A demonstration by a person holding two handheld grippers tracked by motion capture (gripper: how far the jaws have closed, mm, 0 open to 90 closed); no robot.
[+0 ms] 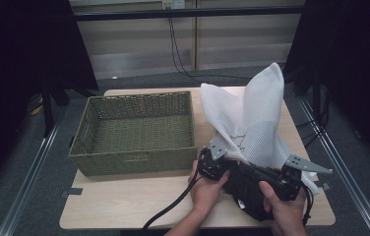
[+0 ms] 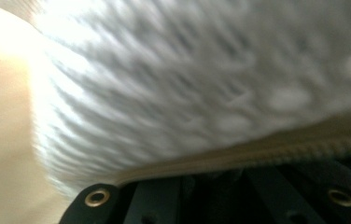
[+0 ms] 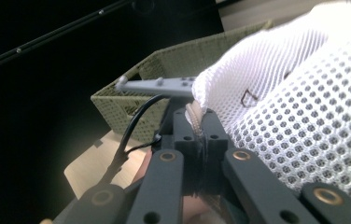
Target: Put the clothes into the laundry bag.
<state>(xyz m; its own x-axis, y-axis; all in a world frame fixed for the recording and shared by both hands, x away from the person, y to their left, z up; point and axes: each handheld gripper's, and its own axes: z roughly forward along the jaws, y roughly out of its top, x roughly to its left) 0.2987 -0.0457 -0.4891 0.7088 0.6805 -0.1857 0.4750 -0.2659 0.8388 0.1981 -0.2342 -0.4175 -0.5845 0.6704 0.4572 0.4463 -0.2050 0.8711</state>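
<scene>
Looking for writing, I can make out none that reads: the green woven basket (image 1: 134,132) carries a small tag on its near wall, and a small dark mark sits on the white mesh bag (image 1: 252,113), but both are too small to read.

Just right of the basket, the bag stands up off the table (image 1: 124,201) in two tall peaks, its lower edge gathered down toward the person's hands. A black cloth thing (image 1: 247,189) bunches at the bag's bottom between the two hands, touching the table in front of the basket's right corner.

The left claw (image 1: 217,164) sits beside the basket's near right corner; its jaws are closed down narrow, and in the left gripper view the blurred mesh and the bag's beige zipper edge (image 2: 257,151) lie right across them, so it seems pinched on that edge. The right claw (image 3: 200,128), farther from the basket, is clamped tight on the same beige edge, with mesh spilling over its jaws.
</scene>
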